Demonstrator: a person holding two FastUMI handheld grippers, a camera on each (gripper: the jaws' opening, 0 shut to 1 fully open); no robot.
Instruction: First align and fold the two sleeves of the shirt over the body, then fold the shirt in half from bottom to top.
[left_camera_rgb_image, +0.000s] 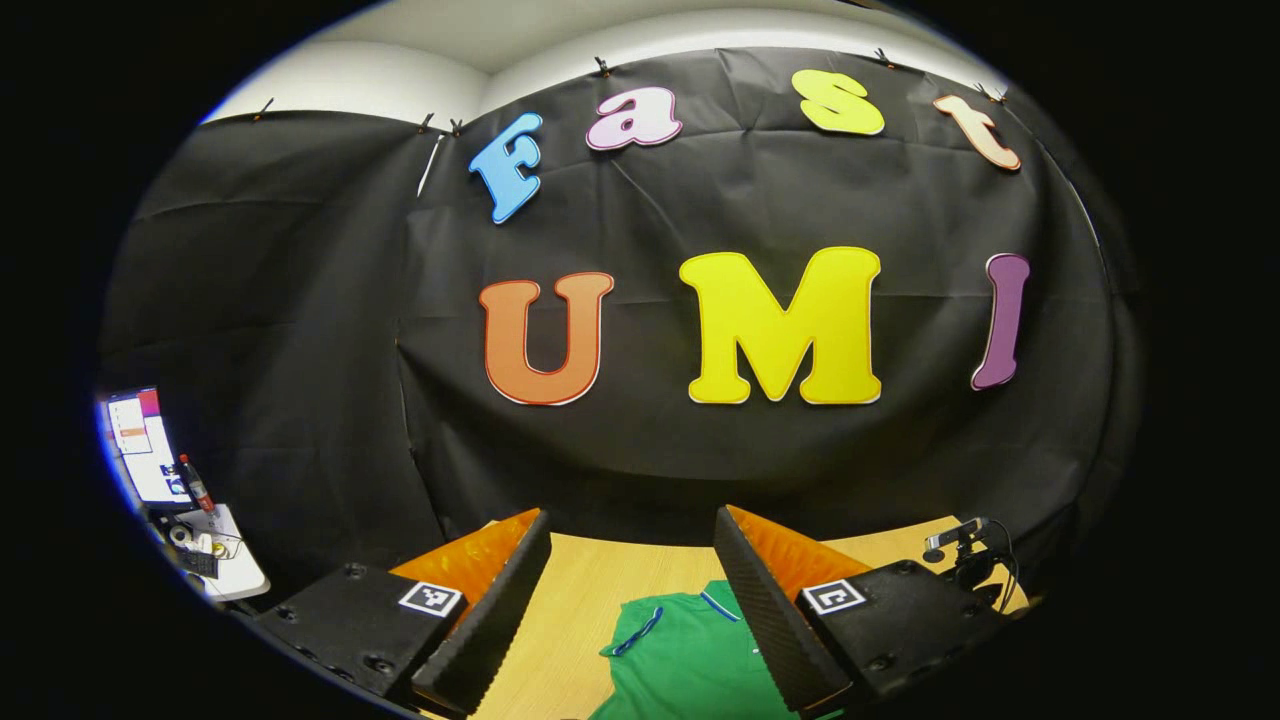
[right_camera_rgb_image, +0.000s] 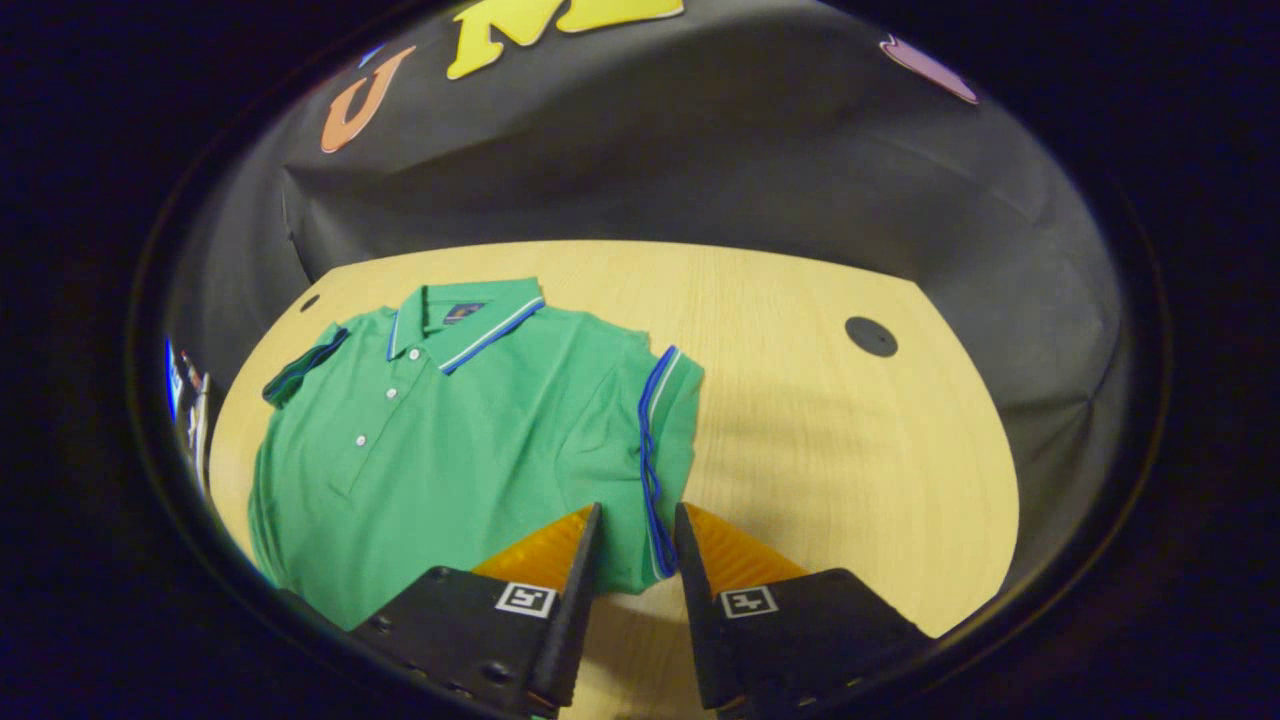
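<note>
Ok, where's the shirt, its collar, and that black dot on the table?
shirt (right_camera_rgb_image: 470, 450): right gripper view, on the green chest.
collar (right_camera_rgb_image: 480, 315): right gripper view, on the folded flap with the striped edge.
black dot (right_camera_rgb_image: 871, 337): right gripper view, at its middle, on the table.

Your left gripper (left_camera_rgb_image: 632, 600): black blocky finger mounts, screws visible, square black-and-white marker tag on each. Your right gripper (right_camera_rgb_image: 636, 590): same mounts, same tags, ribbed inner pads.
</note>
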